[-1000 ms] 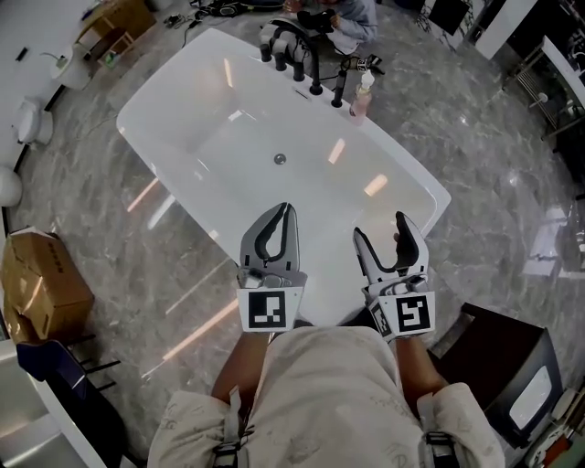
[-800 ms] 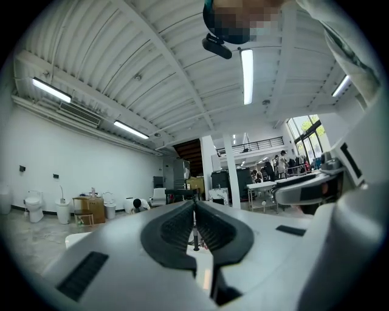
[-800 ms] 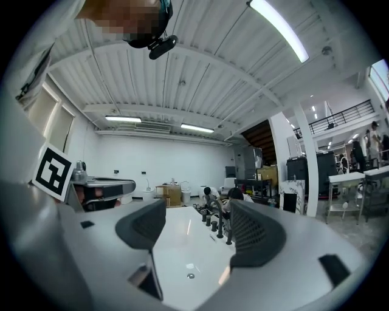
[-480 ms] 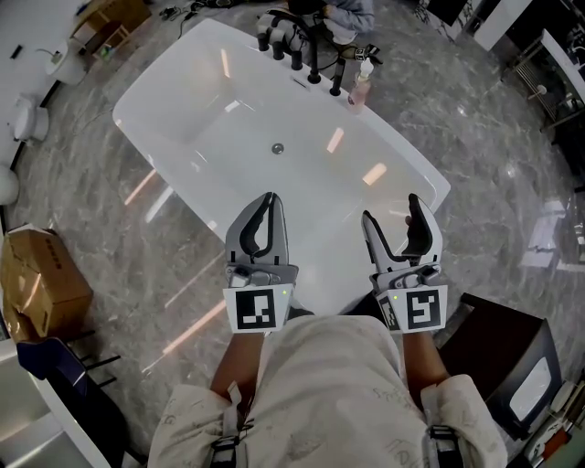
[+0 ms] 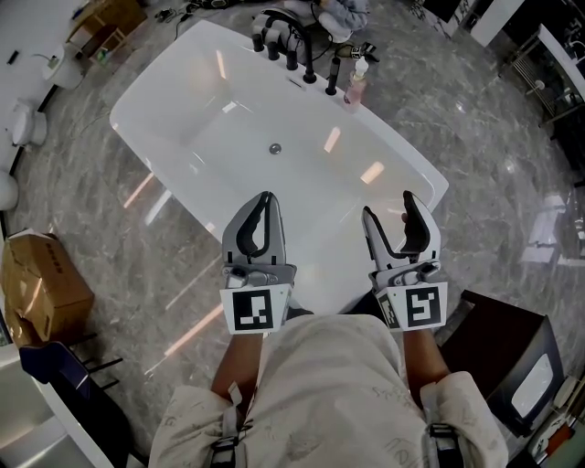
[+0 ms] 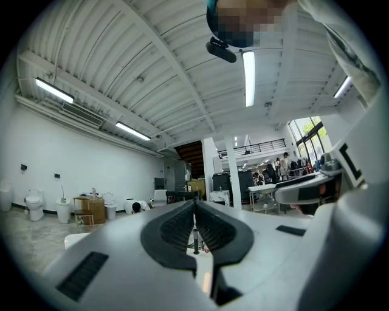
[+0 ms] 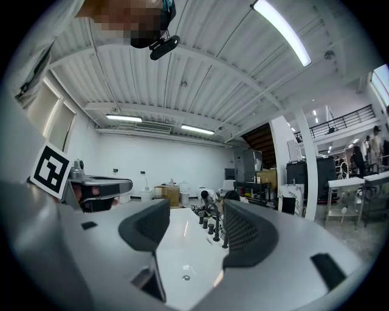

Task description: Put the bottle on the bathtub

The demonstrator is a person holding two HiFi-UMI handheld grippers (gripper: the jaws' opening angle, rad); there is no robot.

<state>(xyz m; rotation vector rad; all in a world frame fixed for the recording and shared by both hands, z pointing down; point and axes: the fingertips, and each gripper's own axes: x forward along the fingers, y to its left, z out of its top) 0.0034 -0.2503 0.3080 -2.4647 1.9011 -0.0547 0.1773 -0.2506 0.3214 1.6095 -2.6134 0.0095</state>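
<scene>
A pale pink bottle (image 5: pixel 355 88) with a white pump stands on the far rim of the white bathtub (image 5: pixel 183 69), just right of the black faucet set (image 5: pixel 302 55). Both grippers hover over the tub's near end, far from the bottle. My left gripper (image 5: pixel 267 197) is shut with nothing in it; in the left gripper view its jaws (image 6: pixel 194 204) meet. My right gripper (image 5: pixel 388 210) is open and empty. The right gripper view shows the gap of the right gripper (image 7: pixel 194 220) opening onto the bathtub (image 7: pixel 182 246) and the faucets (image 7: pixel 214 229); the bottle is hidden there.
A person (image 5: pixel 343 11) crouches behind the tub's far end. A cardboard box (image 5: pixel 37 288) sits on the marble floor at the left, a toilet (image 5: pixel 27 119) further back. A black cabinet (image 5: pixel 512 366) stands at the lower right, beside my right leg.
Both grippers have drifted slightly apart, the left one leftward. The tub has slid a little up and left in the head view. Jaw states are unchanged.
</scene>
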